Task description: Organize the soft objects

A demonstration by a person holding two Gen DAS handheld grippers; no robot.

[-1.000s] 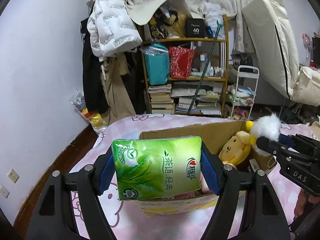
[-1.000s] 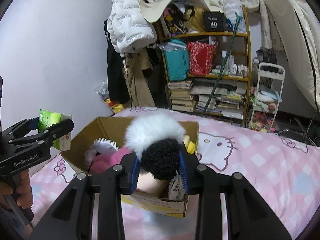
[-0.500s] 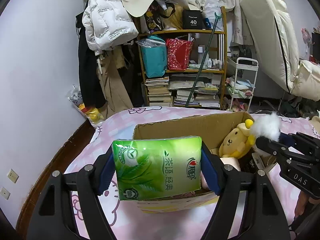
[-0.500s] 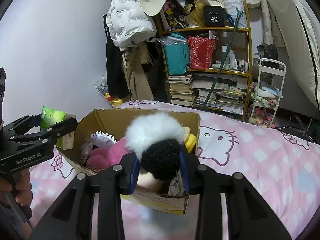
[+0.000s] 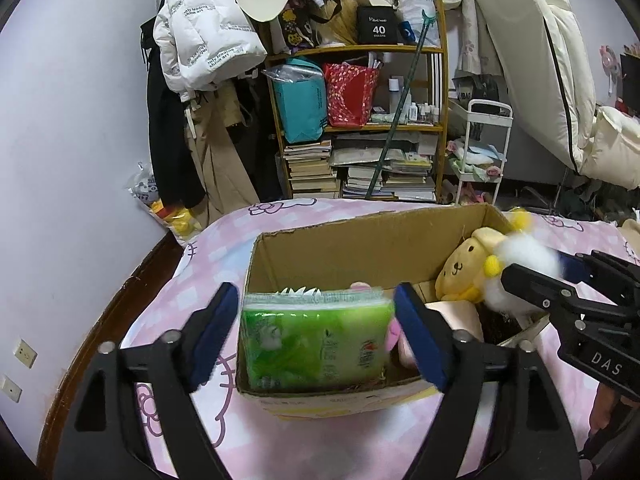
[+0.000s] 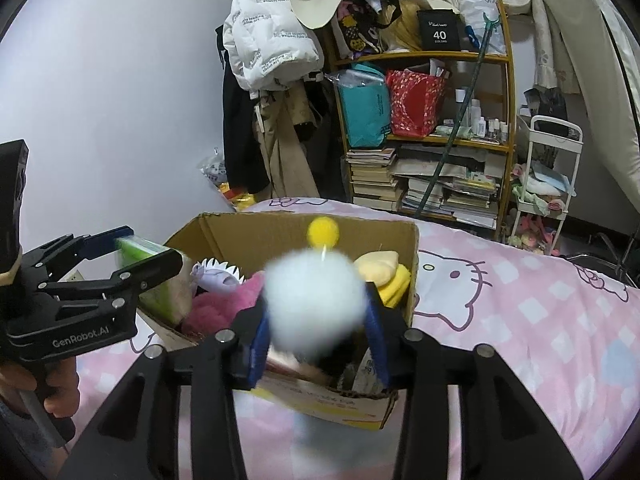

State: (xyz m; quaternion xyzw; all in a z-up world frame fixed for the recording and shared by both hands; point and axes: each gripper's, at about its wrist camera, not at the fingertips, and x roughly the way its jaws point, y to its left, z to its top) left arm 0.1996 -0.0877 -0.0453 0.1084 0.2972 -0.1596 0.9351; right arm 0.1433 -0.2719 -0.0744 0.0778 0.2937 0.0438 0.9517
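The left gripper (image 5: 318, 334) stands spread, its blue pads (image 5: 214, 334) clear of the green tissue pack (image 5: 316, 342) on both sides — the pack, blurred, sits at the near-left corner of the cardboard box (image 5: 360, 248), partly below its rim. At the box's near-right side, the right gripper (image 6: 316, 332) is also parted around a blurred white fluffy ball (image 6: 316, 300); whether its pads touch the fluff I cannot tell. A small yellow pompom (image 6: 323, 231) shows just above the ball. Inside the box, past the ball, lie a pink plush (image 6: 216, 312) and a yellow plush dog (image 5: 466, 268) against the right wall. The box rests on a bed with a pink cat-print sheet (image 6: 520, 300). Beyond the box's far wall stands a crowded wooden bookshelf (image 5: 360, 128), with a white puffer jacket (image 5: 200, 28) hanging to the left.
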